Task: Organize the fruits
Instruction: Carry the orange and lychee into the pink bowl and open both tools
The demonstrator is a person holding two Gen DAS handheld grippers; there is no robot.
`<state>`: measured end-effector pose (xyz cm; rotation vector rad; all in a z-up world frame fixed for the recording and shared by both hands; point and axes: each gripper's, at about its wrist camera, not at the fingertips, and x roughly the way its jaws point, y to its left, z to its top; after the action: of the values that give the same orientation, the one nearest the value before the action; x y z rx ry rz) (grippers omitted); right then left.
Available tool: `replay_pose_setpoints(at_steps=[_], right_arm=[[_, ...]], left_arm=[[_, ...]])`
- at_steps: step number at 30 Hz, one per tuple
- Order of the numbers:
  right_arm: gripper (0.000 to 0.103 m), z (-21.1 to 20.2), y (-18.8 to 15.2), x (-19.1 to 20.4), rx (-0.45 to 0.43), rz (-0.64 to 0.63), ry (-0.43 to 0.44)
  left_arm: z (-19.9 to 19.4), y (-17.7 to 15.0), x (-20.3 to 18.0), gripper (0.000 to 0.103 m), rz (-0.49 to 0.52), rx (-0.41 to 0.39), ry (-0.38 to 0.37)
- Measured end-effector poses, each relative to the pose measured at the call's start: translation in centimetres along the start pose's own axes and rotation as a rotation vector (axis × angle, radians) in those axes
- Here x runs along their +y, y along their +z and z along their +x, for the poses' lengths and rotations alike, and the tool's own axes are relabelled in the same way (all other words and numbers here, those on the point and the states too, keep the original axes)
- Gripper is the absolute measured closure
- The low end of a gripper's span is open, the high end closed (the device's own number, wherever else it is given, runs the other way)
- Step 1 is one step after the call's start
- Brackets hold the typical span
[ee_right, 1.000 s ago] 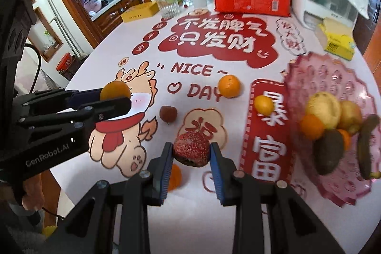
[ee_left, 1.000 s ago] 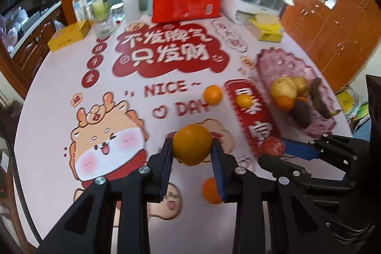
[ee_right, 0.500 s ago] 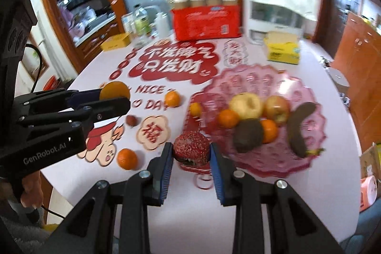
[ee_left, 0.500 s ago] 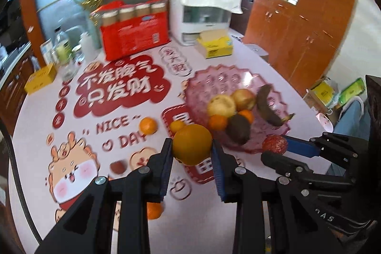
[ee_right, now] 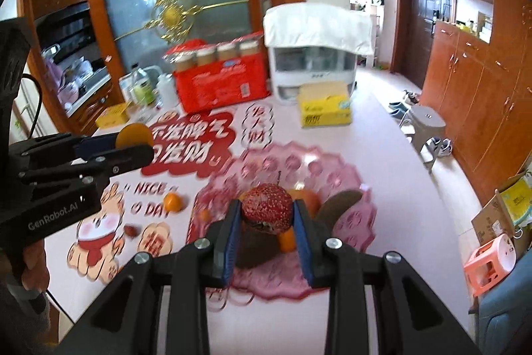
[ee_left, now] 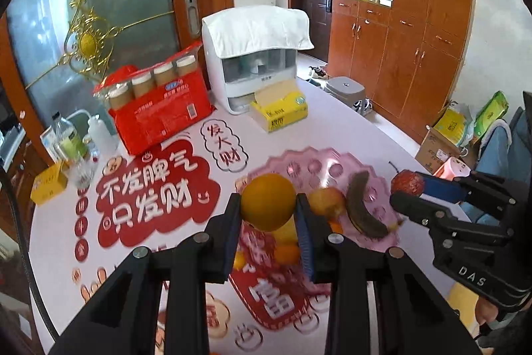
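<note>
My left gripper point(ee_left: 268, 208) is shut on a large orange point(ee_left: 268, 201) and holds it above the near edge of the pink fruit plate point(ee_left: 299, 163). My right gripper point(ee_right: 267, 215) is shut on a red speckled fruit point(ee_right: 267, 208) above the same plate point(ee_right: 299, 165). The plate holds an apple point(ee_left: 327, 201), a dark banana point(ee_left: 360, 208), small oranges and a dark fruit. A small orange point(ee_right: 173, 201) and a small dark red fruit point(ee_right: 130, 230) lie on the table to the left of the plate.
A red package of jars point(ee_left: 156, 108), a white appliance point(ee_left: 256, 55), a yellow tissue box point(ee_left: 279, 112), bottles point(ee_left: 71, 143) and a small yellow box point(ee_left: 50, 183) stand along the table's far side. Wooden cabinets point(ee_left: 415, 32) line the right wall.
Both grippers have moved up and to the right with their fruit, from over the table's front to over the pink plate. The views have tilted up, showing more of the room.
</note>
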<state>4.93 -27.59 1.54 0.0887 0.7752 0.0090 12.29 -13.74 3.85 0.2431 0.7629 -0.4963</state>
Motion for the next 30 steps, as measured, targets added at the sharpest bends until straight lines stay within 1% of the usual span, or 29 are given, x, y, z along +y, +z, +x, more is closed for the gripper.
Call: replay_pose_setpoints(at_steps=[2,4,8,13,18,21,23,24,27,28,29,30], right_arm=[[0.072,1.0,1.1,-0.6,0.0,0.005,-0.005],[0.072,2.5,1.9,-1.1,0.007,0.011,-0.017],[0.072,6.4,2.6,-2.0,0.059,0.027,-0.03],[0.072,10.7,1.8,-2.1,0.144,0.027,-0.03],[0.072,14.8,-0.1,-1.7,0.24,0.011,-0.021],[0.072,16.9,-1.2,-1.8,0.294,0.007,-0.023],[0.071,16.8,-1.4,-1.5,0.258,-0.02,-0.035],[0.071,17.0,-1.4,-1.3,0.267,-0.041,-0.045],[0.068,17.2,-1.5,-1.2,0.261,-0.063,-0.033],[0.065,17.2,-1.5,-1.1,0.255,-0.064,-0.028],[0.062,17.2,-1.5,-1.2,0.254,-0.063,-0.025],[0.057,17.1,-1.5,-1.3,0.254,-0.059,-0.022]], left_arm=[[1.5,0.9,0.3,0.073,0.001,0.016,-0.001],[3.7,1.5,0.7,0.073,0.0,0.049,0.003],[8.6,1.6,1.3,0.073,-0.003,0.125,0.007],[14.5,0.8,1.2,0.073,0.011,0.208,-0.004],[18.8,-0.5,0.7,0.073,0.032,0.281,-0.02],[20.7,-1.2,0.4,0.073,0.052,0.314,-0.021],[21.7,-1.7,0.4,0.073,0.064,0.333,-0.021],[21.9,-1.8,0.5,0.072,0.066,0.338,-0.021],[22.3,-2.1,0.6,0.071,0.066,0.348,-0.019],[22.3,-2.2,0.7,0.069,0.065,0.345,-0.017],[22.2,-2.3,0.7,0.065,0.064,0.34,-0.022],[22.1,-2.3,0.8,0.064,0.063,0.339,-0.032]])
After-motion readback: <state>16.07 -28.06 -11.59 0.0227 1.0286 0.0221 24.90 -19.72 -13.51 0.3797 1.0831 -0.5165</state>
